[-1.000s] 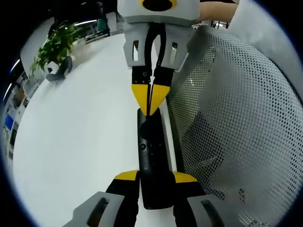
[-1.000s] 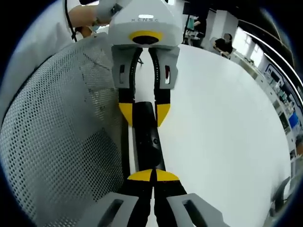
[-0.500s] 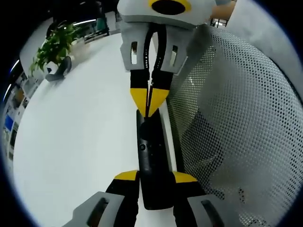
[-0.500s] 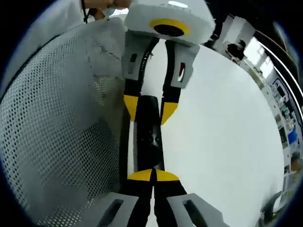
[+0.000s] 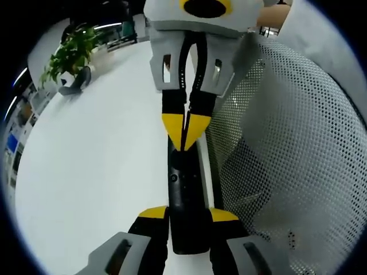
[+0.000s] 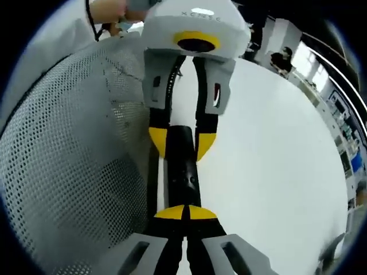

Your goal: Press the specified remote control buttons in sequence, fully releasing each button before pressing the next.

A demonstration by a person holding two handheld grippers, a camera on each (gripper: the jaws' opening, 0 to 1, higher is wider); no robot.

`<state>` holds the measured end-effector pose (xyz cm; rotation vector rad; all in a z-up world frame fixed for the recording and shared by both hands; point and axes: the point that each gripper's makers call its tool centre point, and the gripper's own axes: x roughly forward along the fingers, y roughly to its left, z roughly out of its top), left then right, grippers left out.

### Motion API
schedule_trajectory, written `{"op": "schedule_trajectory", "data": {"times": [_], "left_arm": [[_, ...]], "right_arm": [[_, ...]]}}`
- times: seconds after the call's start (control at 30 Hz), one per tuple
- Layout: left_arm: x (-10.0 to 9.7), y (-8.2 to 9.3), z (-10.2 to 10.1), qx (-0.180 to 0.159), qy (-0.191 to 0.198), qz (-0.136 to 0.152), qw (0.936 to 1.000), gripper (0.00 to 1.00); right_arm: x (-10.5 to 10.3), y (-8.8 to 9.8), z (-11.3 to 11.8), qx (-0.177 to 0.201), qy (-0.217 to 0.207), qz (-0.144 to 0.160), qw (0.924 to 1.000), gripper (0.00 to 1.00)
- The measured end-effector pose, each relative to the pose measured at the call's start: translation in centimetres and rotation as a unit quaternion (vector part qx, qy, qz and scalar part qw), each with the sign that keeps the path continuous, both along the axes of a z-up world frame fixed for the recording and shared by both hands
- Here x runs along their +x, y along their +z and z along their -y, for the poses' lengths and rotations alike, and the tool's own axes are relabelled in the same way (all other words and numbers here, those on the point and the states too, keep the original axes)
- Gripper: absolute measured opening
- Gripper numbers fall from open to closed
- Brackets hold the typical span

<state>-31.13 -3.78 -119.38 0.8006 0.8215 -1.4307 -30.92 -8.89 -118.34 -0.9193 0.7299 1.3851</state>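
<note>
Now, left gripper view: the black remote control (image 5: 184,200) lies on the white table (image 5: 92,172) beside a mesh chair back (image 5: 287,160), its near end clamped between the left gripper (image 5: 188,216) jaws. It looks light, stiff, smooth-sided; a side grip suits it.

Right gripper view: the right gripper (image 6: 186,213), jaws clenched together, tips resting on the remote control (image 6: 184,172); the left gripper (image 6: 182,142) grips the far end.

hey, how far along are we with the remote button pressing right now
Done: the left claw is clamped on the near end of the black remote, steadying it on the white table. In hand: the right claw, shut, has its tips on the remote's far end, apparently mid-press. Left: releasing this button and any later ones; the pictures can't tell how many presses are done.
</note>
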Motion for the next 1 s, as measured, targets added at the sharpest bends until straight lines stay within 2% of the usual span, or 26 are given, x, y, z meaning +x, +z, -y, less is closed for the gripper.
{"op": "schedule_trajectory", "data": {"times": [0.13,0.23,0.37,0.43,0.5,0.57,0.73,0.8,0.83,0.93,1.0], "left_arm": [[0.01,0.0,0.02,-0.004,0.004,-0.001,1.0,0.25],[0.03,0.01,0.04,-0.006,0.004,-0.001,1.0,0.25],[0.05,0.02,0.06,-0.008,0.009,0.0,0.9999,0.25],[0.06,0.03,0.04,-0.011,0.012,0.0,0.9999,0.25],[0.09,0.05,0.02,-0.015,0.015,0.0,0.9998,0.25],[0.07,0.06,-0.01,-0.019,0.016,0.001,0.9997,0.25],[0.14,0.0,-0.04,-0.032,0.017,0.002,0.9993,0.25],[0.13,-0.02,-0.06,-0.039,0.018,0.002,0.9991,0.25],[0.13,-0.02,-0.04,-0.042,0.019,0.003,0.9989,0.25],[0.14,0.0,-0.01,-0.058,0.026,0.004,0.998,0.25],[0.15,-0.03,0.02,-0.071,0.032,0.004,0.997,0.25]], "right_arm": [[-0.01,-0.06,-0.14,-0.028,0.026,0.02,0.999,0.0],[0.15,-0.01,-0.11,-0.033,0.026,0.017,0.999,0.0],[0.22,0.25,-0.02,0.013,-0.051,-0.042,0.9978,0.0],[0.38,0.35,0.21,0.022,-0.056,-0.044,0.9972,0.01],[0.35,0.6,0.03,0.037,-0.065,-0.049,0.996,0.08],[0.38,0.6,-0.13,0.045,-0.07,-0.056,0.995,0.09],[0.05,-0.01,-0.75,0.044,-0.055,-0.061,0.9957,0.1],[0.12,0.06,-0.48,0.03,-0.032,-0.044,0.9981,0.1],[0.02,0.06,-0.59,0.03,-0.03,-0.045,0.9981,0.1],[-0.09,0.0,-0.68,0.011,0.016,-0.023,0.9995,0.09],[-0.15,-0.08,-0.77,-0.001,0.028,-0.022,0.9994,0.09]]}}
